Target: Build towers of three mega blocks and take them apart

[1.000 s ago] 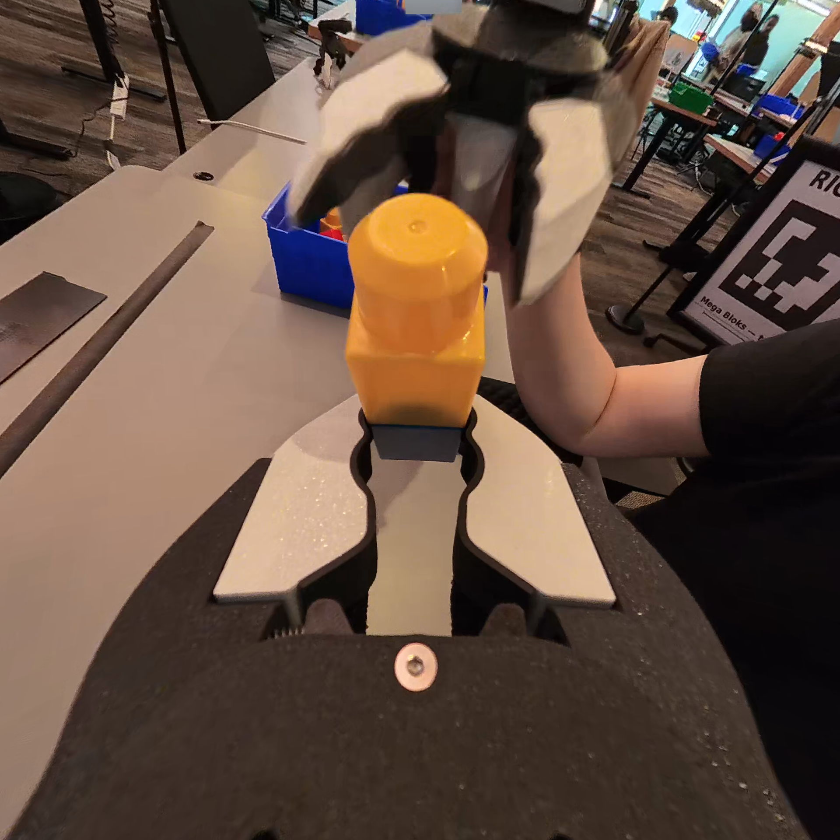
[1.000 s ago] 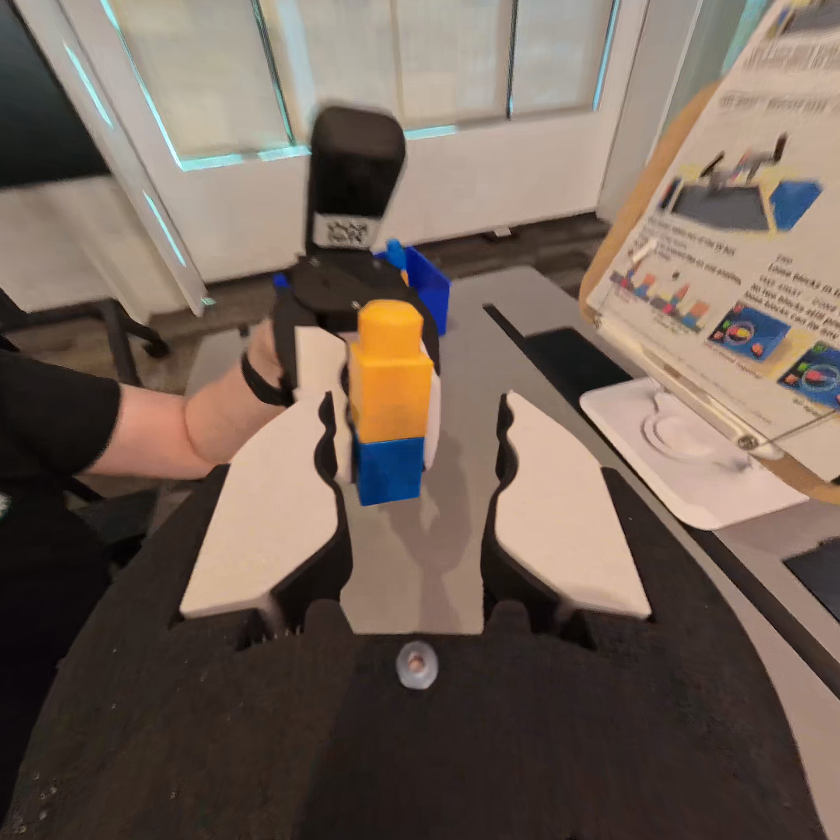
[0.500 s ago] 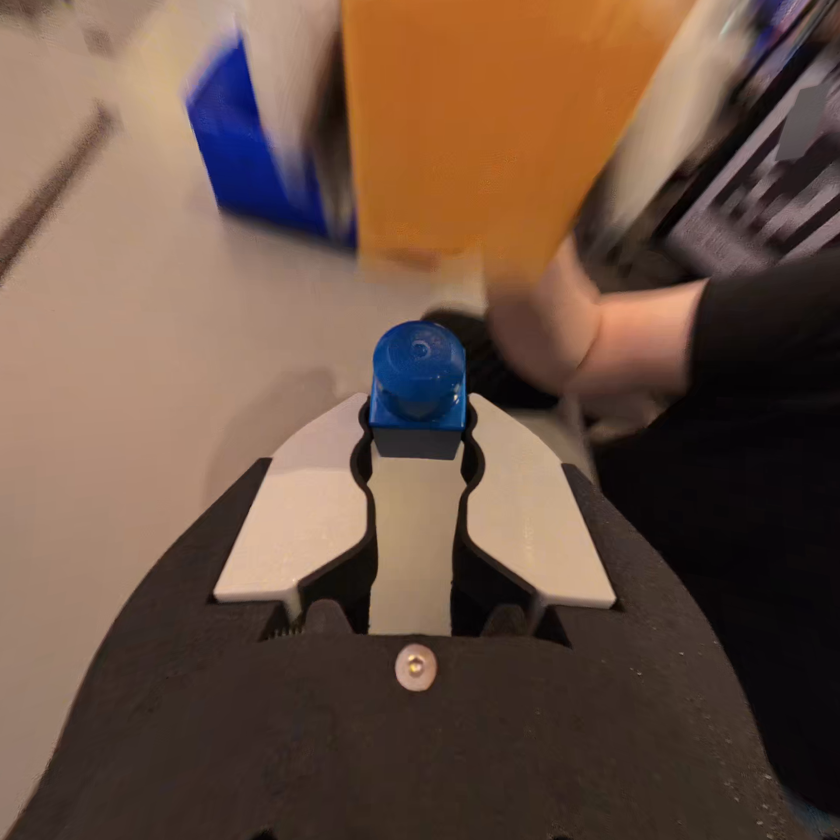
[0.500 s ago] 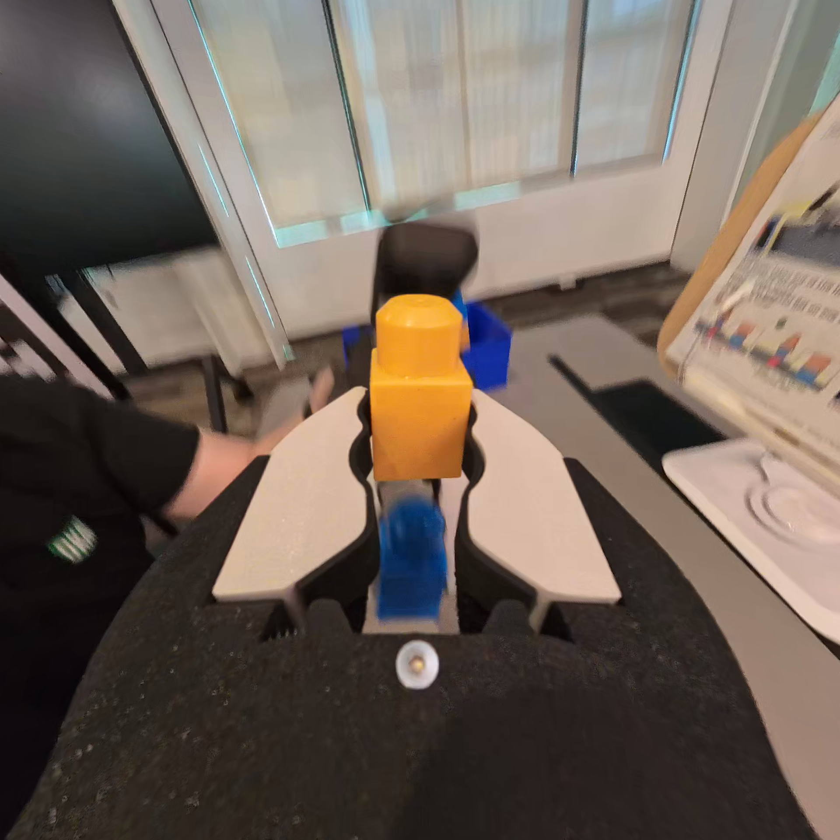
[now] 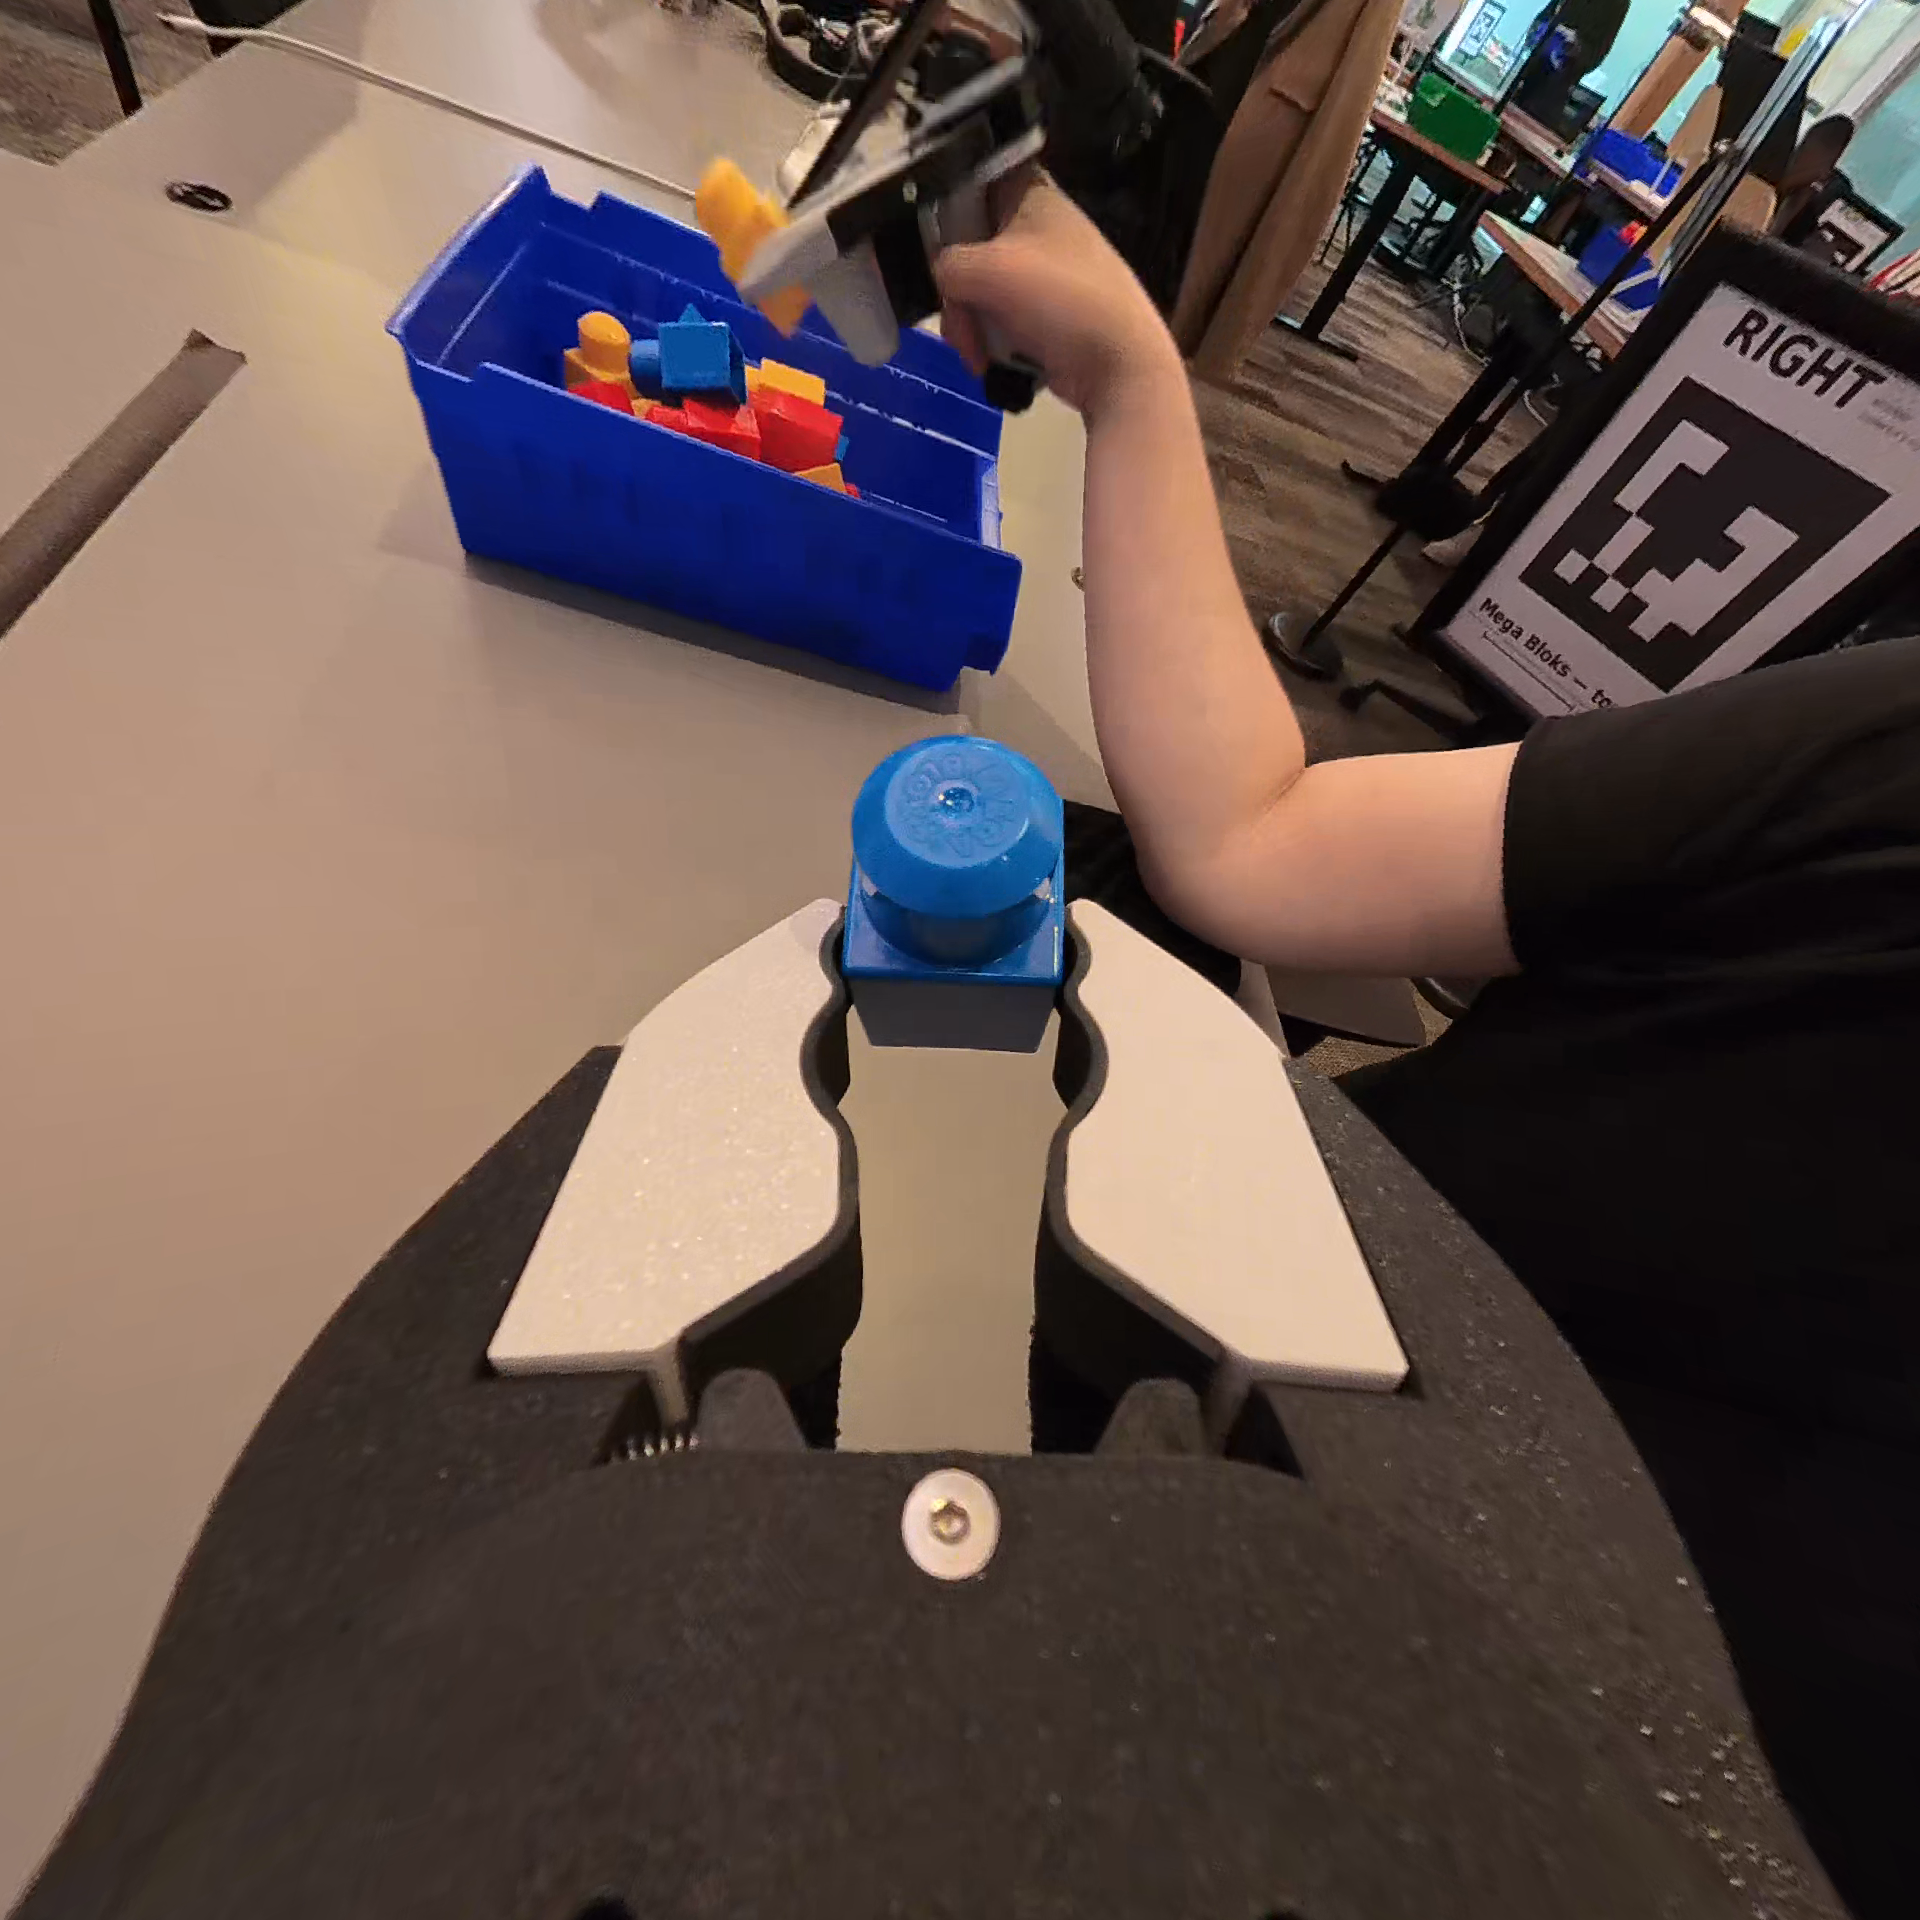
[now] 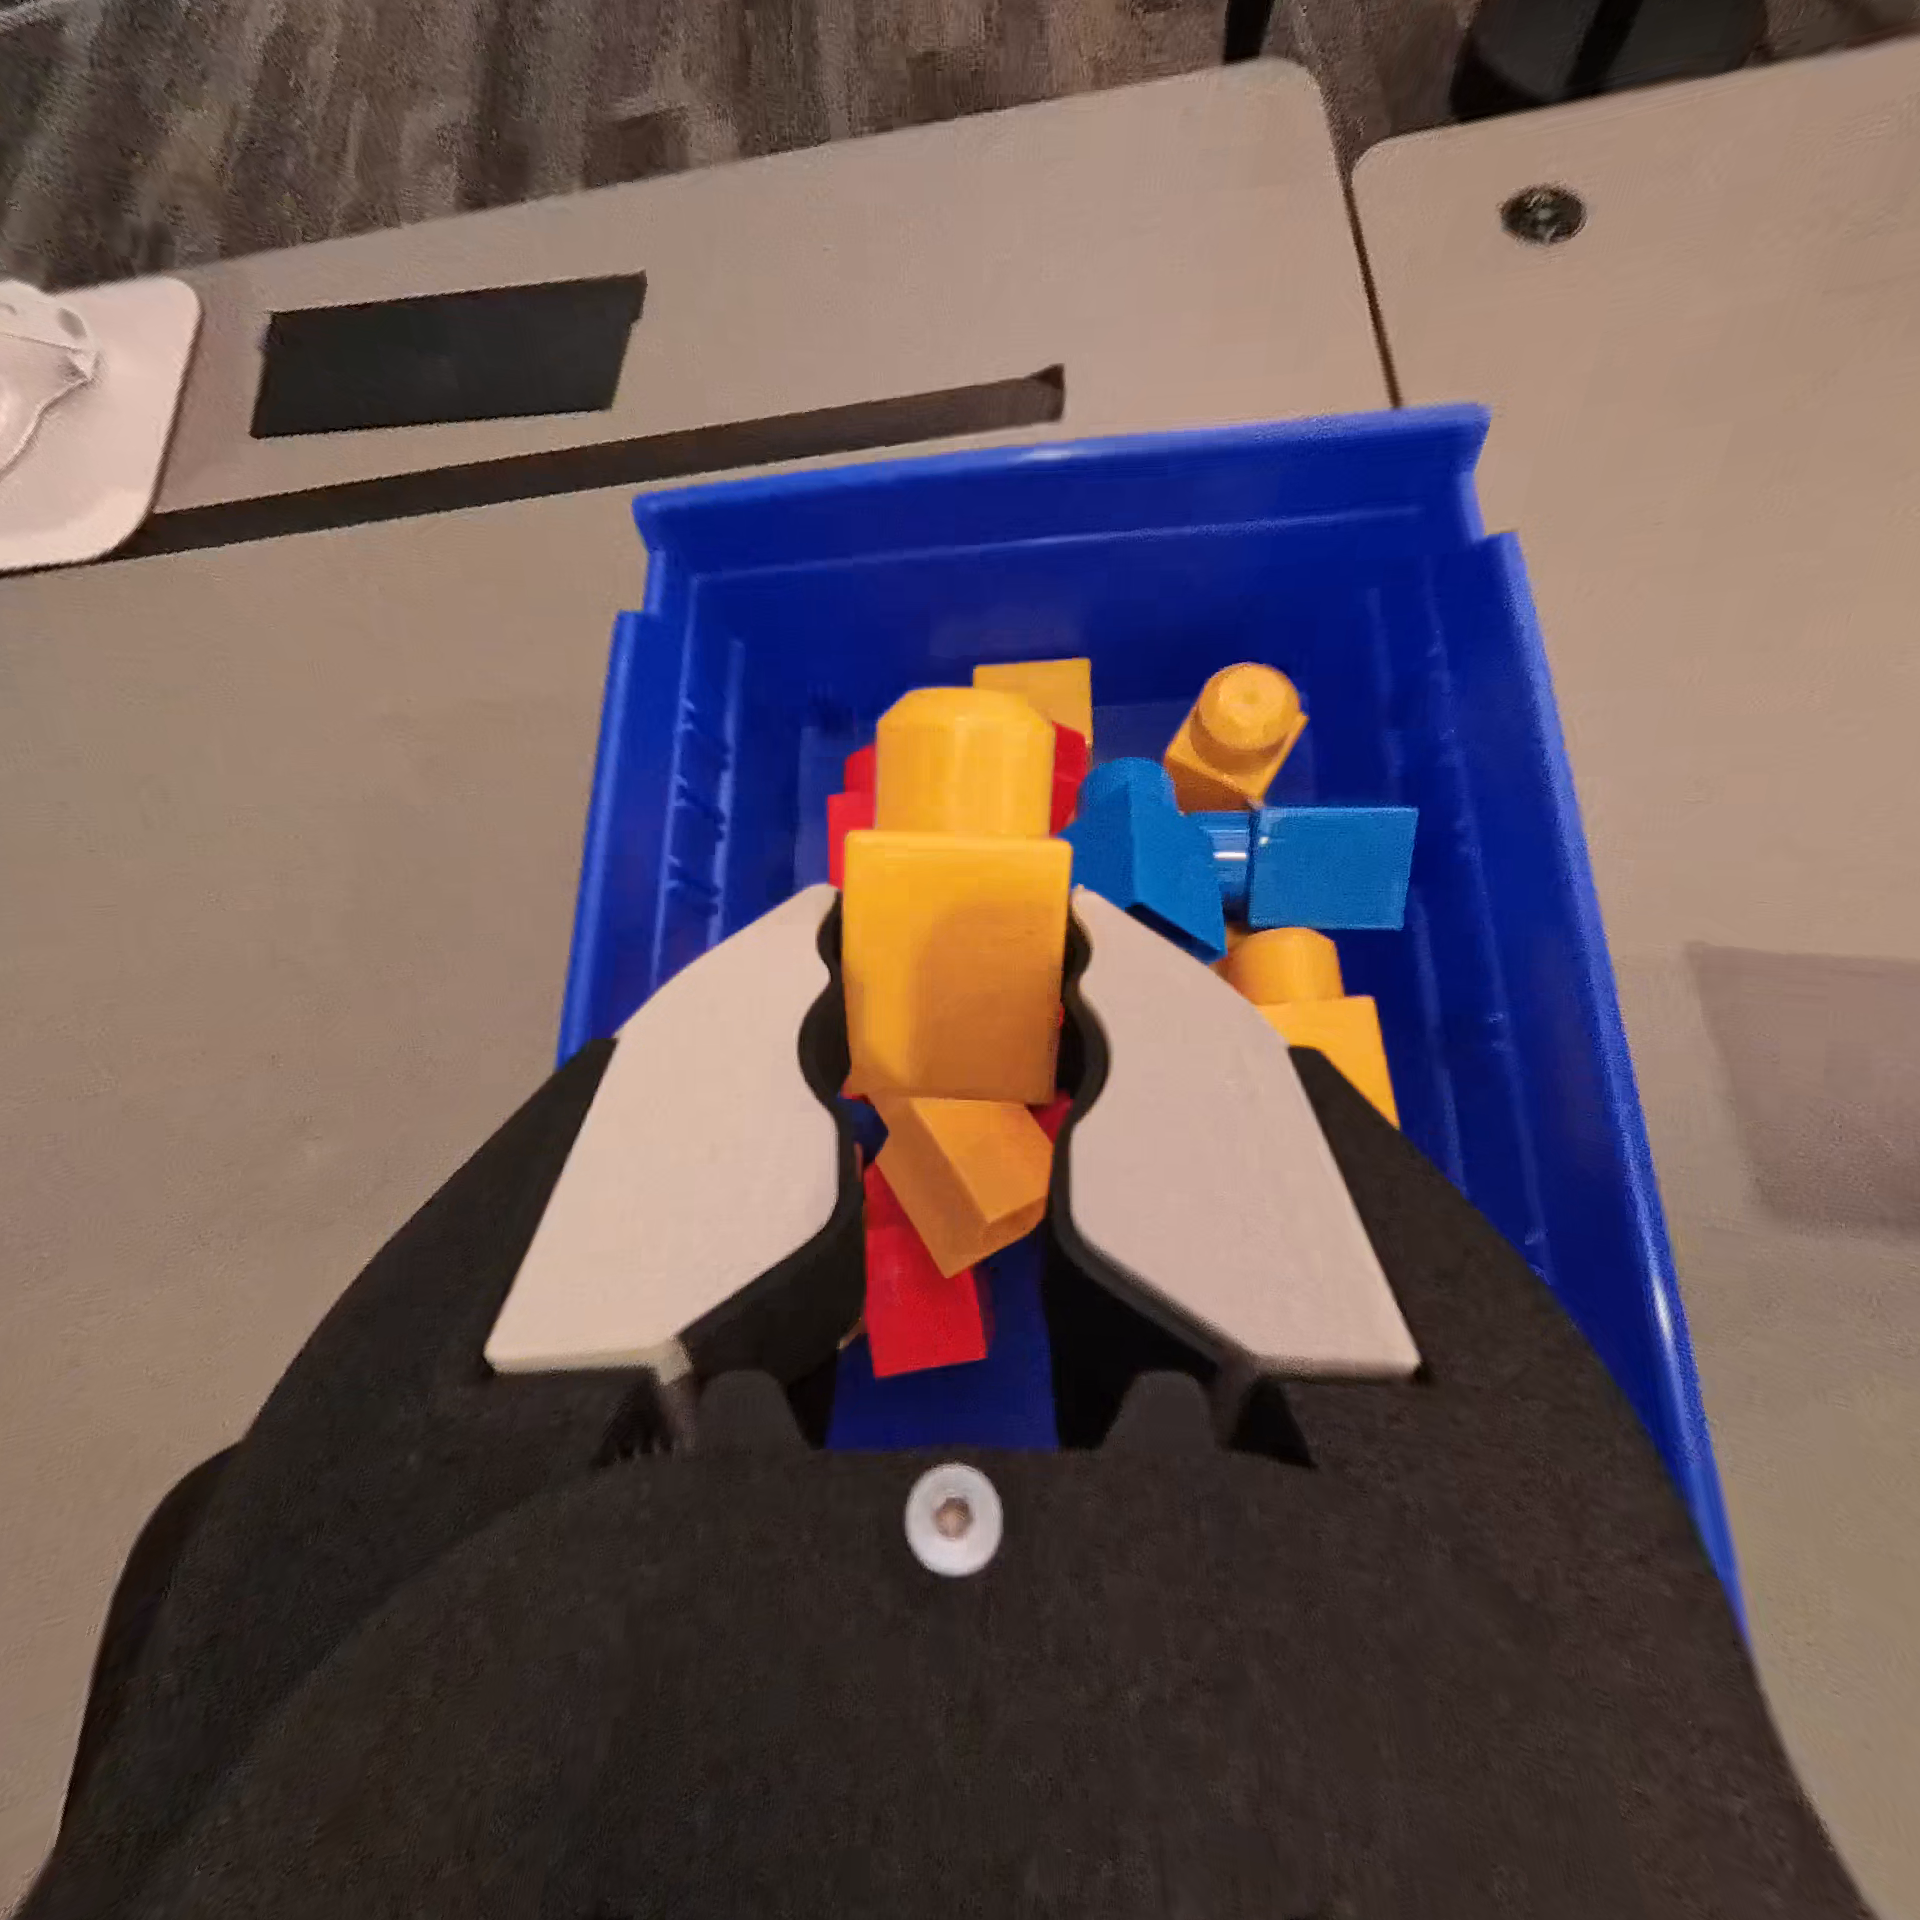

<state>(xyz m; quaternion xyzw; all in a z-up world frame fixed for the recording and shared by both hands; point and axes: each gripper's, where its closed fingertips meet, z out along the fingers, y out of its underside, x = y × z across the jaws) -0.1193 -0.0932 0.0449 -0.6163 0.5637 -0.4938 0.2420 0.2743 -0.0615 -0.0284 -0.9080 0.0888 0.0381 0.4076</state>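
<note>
My left gripper point(image 5: 954, 940) is shut on a blue block point(image 5: 956, 894), held stud up above the grey table near its front edge. My right gripper point(image 6: 954, 935) is shut on an orange block point(image 6: 956, 914) and holds it over the blue bin point(image 6: 1049, 478), pointing down into it. In the left wrist view the right gripper point(image 5: 800, 270) with the orange block point(image 5: 743, 223) hangs above the bin point(image 5: 707, 520). The bin holds several loose orange, red and blue blocks point(image 6: 1236, 862).
A grey table point(image 5: 312, 831) with a dark slot point(image 6: 623, 447) and a black patch point(image 6: 447, 353). A white stand base point(image 6: 83, 416) lies at the far left. A sign board with a black-and-white marker point(image 5: 1704, 520) stands off the table. A person's arm point(image 5: 1195, 675) reaches over the table edge.
The right gripper shut on the orange block, pulled it off the blue block and carried it over the bin. The left gripper kept hold of the blue block.
</note>
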